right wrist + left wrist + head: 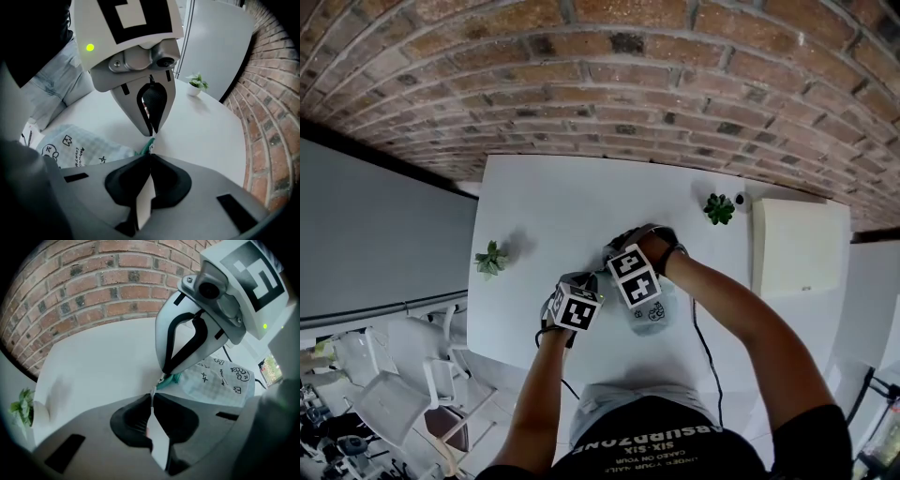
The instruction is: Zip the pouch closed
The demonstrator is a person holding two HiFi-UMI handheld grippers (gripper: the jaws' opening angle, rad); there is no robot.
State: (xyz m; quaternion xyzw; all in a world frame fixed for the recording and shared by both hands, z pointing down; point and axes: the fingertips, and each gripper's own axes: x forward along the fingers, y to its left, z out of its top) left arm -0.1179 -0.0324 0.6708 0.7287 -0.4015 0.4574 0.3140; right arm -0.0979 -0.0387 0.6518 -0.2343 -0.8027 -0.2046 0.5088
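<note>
Nearest me, left gripper [152, 397]: black pads [136, 416] pinched nearly together, only a sliver btwn them, nipping a small pale zip pull [152, 391] right at the tips. Right gripper [149, 157]: pads also closed narrow, w/ the teal zip end tab [149, 144] coming up out of the tips. It looks clamped, though the bite is tiny. The two sets of tips meet almost nose to nose, the tab just past my left tips.

The pale checked fabric pouch with black doodle print [220, 380] lies flat just beyond and to the right of my left fingers, and close on the left of my right fingers. Can't tell how much of the zip is done.

Handling, my guess: light, soft, floppy cloth, nothing fragile. It'll prob bunch or skid on the smooth white tabletop [103, 362] if I drag the pull w/o a counter-hold. So keep the tab taut w/ one side and draw the pull away along the teeth. The pull is small and likely slick, so grip it square or it'll pop out.

Further off: small green potted plant [196, 84], then red brick wall [108, 282].
</note>
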